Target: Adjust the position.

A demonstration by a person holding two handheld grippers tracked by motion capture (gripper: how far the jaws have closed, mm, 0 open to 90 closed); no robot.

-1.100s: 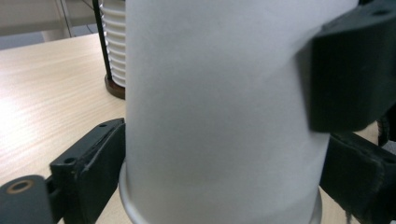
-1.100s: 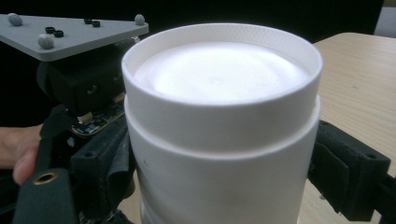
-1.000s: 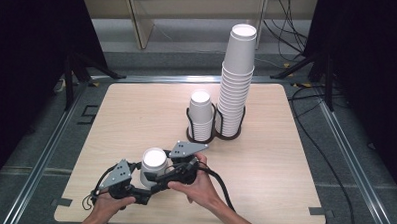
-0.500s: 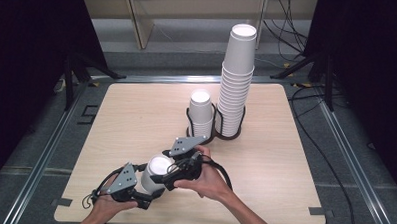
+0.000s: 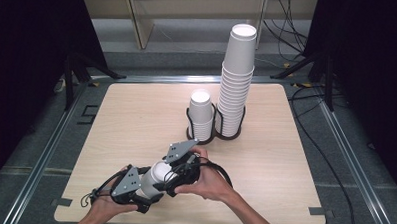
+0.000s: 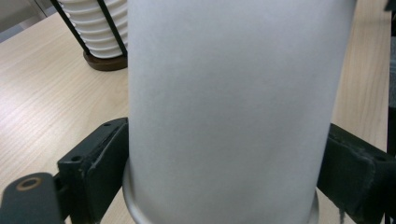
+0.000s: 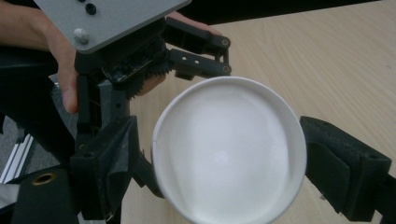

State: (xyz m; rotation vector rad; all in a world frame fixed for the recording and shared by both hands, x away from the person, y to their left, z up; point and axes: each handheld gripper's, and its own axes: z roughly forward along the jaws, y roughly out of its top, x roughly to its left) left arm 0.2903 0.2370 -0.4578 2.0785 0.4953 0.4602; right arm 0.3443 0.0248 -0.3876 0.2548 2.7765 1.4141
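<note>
A white paper cup lies tilted low over the near tabletop. The left gripper jaws clench its rim end; the right gripper jaws flank its base, grip unclear.

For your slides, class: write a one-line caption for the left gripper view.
Left tongs clamp a white paper cup near its rim, above the wooden table.

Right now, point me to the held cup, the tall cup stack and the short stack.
held cup (image 5: 156, 178): high view, its side wall.
tall cup stack (image 5: 237, 73): high view, mid-stack.
short stack (image 5: 201, 109): high view, top cup's wall.
</note>
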